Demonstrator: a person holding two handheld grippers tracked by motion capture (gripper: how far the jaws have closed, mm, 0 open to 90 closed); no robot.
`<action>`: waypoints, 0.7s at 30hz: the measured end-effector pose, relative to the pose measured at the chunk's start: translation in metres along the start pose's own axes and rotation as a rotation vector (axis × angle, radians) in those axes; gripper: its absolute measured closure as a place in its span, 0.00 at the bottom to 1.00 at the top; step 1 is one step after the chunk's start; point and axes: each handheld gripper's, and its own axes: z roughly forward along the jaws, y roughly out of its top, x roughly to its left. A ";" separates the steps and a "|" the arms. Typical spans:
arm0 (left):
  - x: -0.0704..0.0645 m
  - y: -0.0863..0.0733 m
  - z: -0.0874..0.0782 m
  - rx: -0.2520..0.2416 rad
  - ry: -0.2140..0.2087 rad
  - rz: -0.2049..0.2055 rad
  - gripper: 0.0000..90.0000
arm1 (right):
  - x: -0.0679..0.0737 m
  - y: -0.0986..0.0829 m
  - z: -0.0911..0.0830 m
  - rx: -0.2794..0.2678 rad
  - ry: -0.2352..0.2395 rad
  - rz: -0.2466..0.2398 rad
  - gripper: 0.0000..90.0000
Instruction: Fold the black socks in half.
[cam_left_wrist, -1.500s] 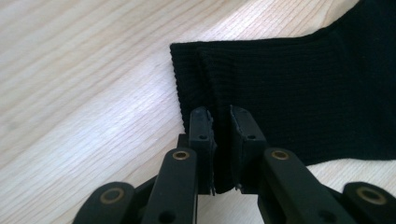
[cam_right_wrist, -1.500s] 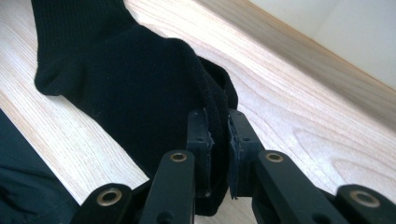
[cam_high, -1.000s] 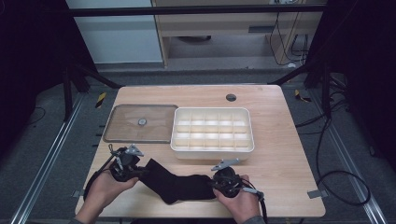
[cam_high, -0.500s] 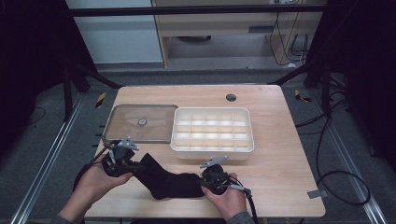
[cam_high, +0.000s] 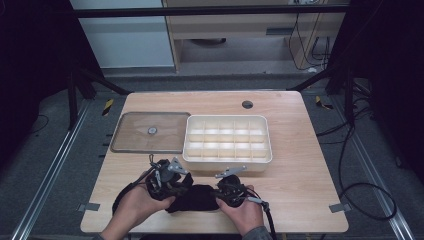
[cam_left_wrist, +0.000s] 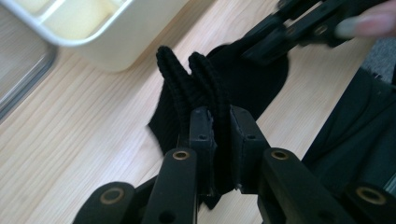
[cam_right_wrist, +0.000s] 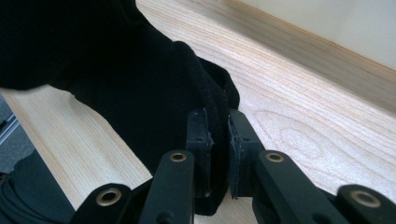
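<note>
Right tongs (cam_right_wrist: 218, 135) pinching black knit cloth (cam_right_wrist: 116, 70), probably a sock, wooden table (cam_right_wrist: 299, 121)

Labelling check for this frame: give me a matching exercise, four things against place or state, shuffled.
Things:
1. sock
2. tray
3. lid
4. hole

Places or states:
A. flat on the table, left of the tray
B. far edge of the table top
C. pinched by both grippers
D. white, compartments empty

Pairs: 1-C, 2-D, 3-A, 4-B
</note>
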 end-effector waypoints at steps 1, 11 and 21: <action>-0.003 0.001 0.003 -0.004 -0.007 0.003 0.89 | 0.000 0.000 0.001 0.000 -0.001 0.003 0.90; -0.019 0.006 0.026 -0.018 -0.065 0.004 0.89 | -0.003 -0.003 0.004 -0.007 0.005 0.033 0.90; -0.021 0.003 0.049 0.001 -0.039 -0.016 0.89 | -0.006 -0.003 0.002 -0.027 0.010 0.036 0.63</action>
